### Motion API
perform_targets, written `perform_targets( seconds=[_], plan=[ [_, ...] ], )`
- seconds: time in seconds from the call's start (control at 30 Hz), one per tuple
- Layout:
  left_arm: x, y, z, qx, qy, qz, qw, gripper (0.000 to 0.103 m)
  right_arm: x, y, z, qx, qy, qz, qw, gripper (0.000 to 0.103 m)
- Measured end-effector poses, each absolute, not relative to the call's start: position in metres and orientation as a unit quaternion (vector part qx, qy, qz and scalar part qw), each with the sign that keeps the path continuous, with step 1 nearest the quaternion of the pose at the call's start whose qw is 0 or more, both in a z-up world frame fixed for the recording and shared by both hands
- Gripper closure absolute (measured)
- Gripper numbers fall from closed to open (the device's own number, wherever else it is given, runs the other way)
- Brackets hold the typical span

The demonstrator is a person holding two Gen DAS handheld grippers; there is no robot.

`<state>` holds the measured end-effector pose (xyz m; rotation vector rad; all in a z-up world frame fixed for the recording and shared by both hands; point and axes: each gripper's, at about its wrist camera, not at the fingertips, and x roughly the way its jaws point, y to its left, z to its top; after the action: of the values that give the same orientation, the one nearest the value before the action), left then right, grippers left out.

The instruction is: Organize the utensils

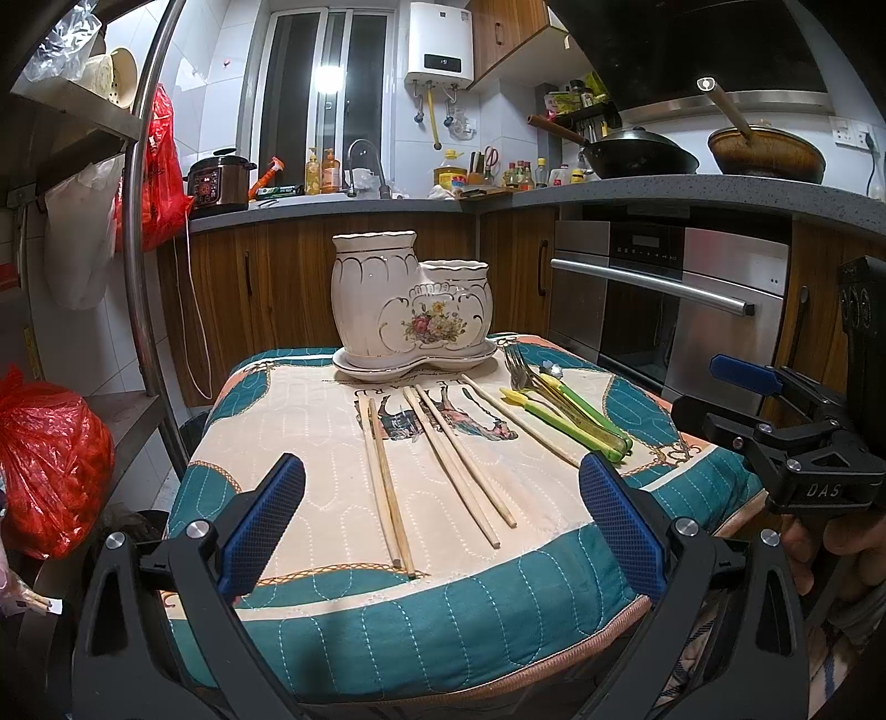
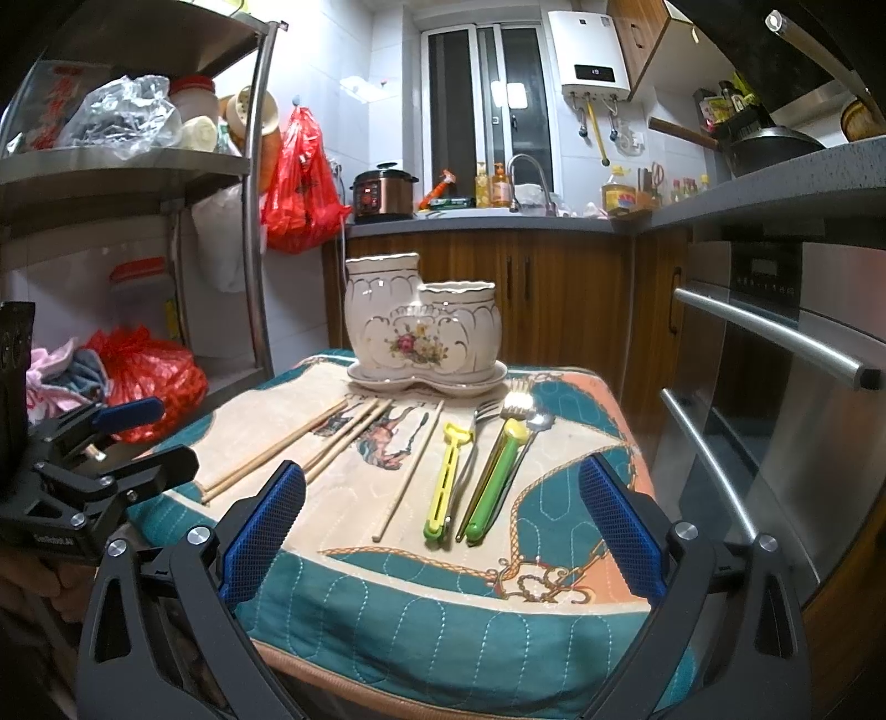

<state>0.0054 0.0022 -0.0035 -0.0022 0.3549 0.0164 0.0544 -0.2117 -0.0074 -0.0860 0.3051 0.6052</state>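
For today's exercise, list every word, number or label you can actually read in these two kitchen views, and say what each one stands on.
"DAS": right gripper body, left wrist view.
"LE...AR...": cushion cover print, seen reversed, partly hidden.
Water heater display: digits, too blurred.
Left gripper body label: too small.
Pressure cooker panel and bottle labels: unreadable.

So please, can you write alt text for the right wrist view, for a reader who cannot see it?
The open right gripper hovers over a quilted table where chopsticks and green-handled cutlery lie loose before an empty white ceramic holder. The left gripper waits at left.
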Motion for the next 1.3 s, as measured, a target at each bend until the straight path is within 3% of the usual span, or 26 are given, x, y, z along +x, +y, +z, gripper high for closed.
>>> perform_targets(
  seconds=[0.67, 0.83, 1.03, 1.1, 1.17, 1.3],
  plan=[
    [0.026, 0.028, -0.008, -0.045, 0.219, 0.025, 0.974, 0.007, 0.068, -0.215, 0.0, -0.007, 0.176, 0.296, 0.939, 0.005],
    [0.047, 0.045, -0.007, -0.049, 0.252, 0.036, 0.966, 0.03, 0.083, -0.211, 0.001, -0.006, 0.204, 0.292, 0.934, 0.006],
    [0.082, 0.062, -0.006, -0.056, 0.307, 0.024, 0.95, 0.049, 0.102, -0.205, 0.0, -0.025, 0.236, 0.285, 0.929, 0.01],
    [0.096, 0.066, -0.008, -0.048, 0.329, 0.024, 0.943, 0.054, 0.111, -0.203, -0.002, -0.032, 0.25, 0.281, 0.926, 0.017],
    [0.112, 0.068, -0.011, -0.04, 0.352, 0.024, 0.935, 0.065, 0.121, -0.201, -0.004, -0.039, 0.267, 0.277, 0.922, 0.026],
    [0.131, 0.069, -0.022, -0.034, 0.383, 0.016, 0.923, 0.07, 0.145, -0.198, -0.008, -0.053, 0.3, 0.265, 0.915, 0.044]
  ],
)
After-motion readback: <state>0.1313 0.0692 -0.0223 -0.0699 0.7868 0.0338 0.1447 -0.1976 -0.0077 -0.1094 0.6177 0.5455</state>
